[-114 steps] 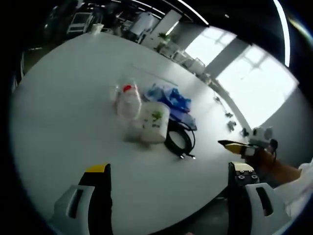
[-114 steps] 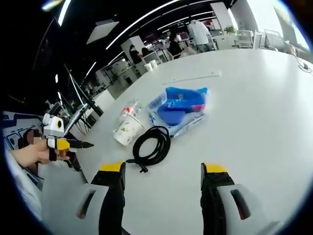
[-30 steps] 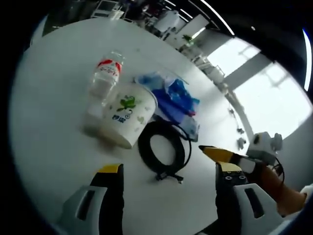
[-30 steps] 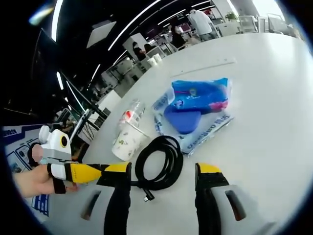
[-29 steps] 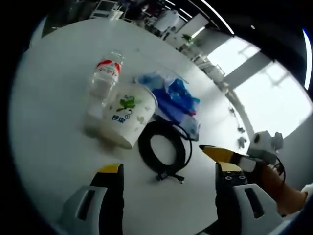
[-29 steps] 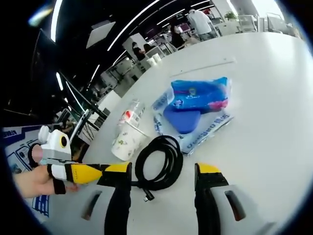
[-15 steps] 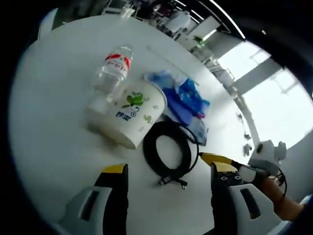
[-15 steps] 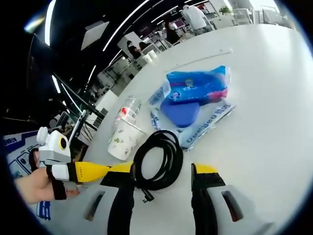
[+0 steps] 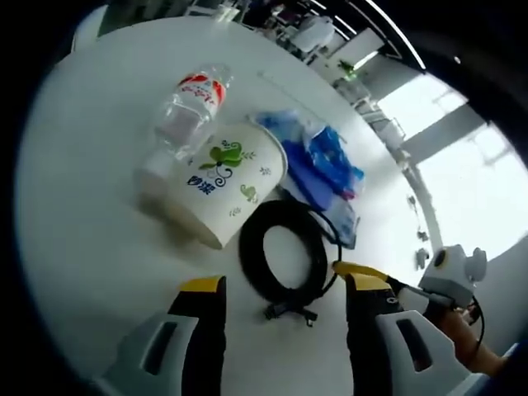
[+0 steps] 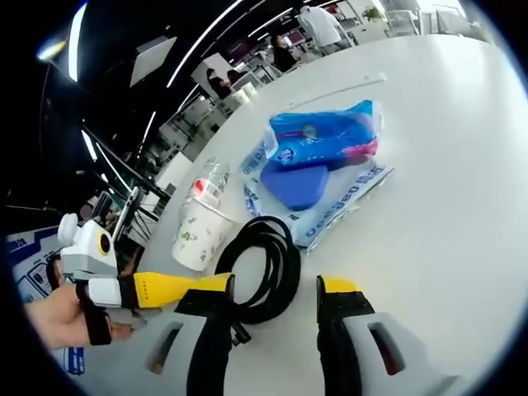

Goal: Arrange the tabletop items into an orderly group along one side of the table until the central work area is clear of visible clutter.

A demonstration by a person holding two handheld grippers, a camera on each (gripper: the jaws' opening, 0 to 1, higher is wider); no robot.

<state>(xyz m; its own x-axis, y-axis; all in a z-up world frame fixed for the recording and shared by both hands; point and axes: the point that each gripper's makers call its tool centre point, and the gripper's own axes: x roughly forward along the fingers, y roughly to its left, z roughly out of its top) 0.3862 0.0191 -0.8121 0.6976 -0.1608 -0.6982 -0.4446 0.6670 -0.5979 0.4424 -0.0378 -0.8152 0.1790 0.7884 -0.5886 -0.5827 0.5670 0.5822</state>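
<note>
**A:** What is on the table (image 9: 74, 247)?

**B:** A small cluster on a white round top. A coiled black cable (image 9: 285, 257) lies nearest the grippers. Beside it a paper cup (image 9: 216, 194) lies on its side, touching a clear bottle (image 9: 186, 111) with a red label, also lying down. Beyond the cable sit blue plastic packets (image 10: 318, 165), overlapping one another.

**A:** And the grippers?

**B:** The left gripper (image 9: 280, 293) hangs low over the table with its jaws spread apart, nothing between them; the near end of the coil sits in the gap. The right gripper (image 10: 268, 289) is likewise spread wide and empty, with the coil's near edge between its jaws. In the right gripper view the left gripper's yellow tip comes in from the left, next to the cable.

**A:** How would the cable handle?

**B:** I judge it light and floppy. A pinch on one strand would probably let the loops sag and unwind. Closing across the bundled thickness of the coil, where several turns lie together, looks safer. The loose plug end (image 9: 289, 312) points toward the grippers and may trail.

**A:** The rest?

**B:** The cup is thin paper and should crush under a hard squeeze; its rim seems the firmer hold. The bottle looks near empty, smooth and round, so it may roll or slip. The packets look soft and slick, best taken by an edge.

**A:** Is the centre clear?

**B:** Not yet, by my reading.
</note>
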